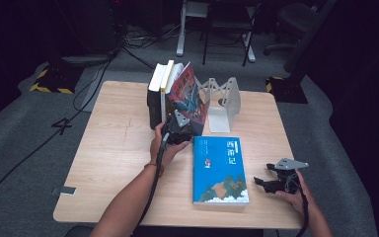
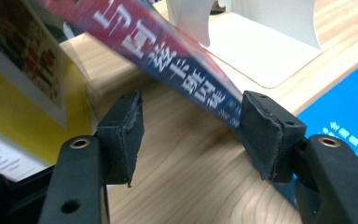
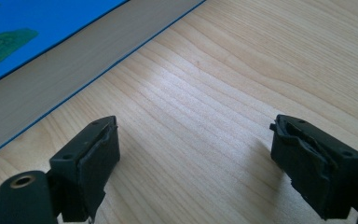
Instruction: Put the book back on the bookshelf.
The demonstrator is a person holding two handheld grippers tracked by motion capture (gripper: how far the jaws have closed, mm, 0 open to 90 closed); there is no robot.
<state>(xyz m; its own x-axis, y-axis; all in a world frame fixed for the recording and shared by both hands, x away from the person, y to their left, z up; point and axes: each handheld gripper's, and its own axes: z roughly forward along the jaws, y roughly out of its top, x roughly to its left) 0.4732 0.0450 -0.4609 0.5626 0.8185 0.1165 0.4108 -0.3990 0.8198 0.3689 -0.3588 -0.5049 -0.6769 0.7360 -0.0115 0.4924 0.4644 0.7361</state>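
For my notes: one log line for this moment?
left gripper: open, at leaning red book | right gripper: open, idle | blue book: flat

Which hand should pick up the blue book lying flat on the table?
Probably the right. The right hand-held gripper sits open beside the blue book, with nothing in it. The left hand-held gripper is up at the leaning red book.

We see a light wooden table (image 1: pixel 113 148) | a blue book (image 1: pixel 220 170) lying flat near its front edge | a white metal bookend (image 1: pixel 224 101) behind it | upright books (image 1: pixel 160 94) with a red book (image 1: pixel 190 96) leaning against them.
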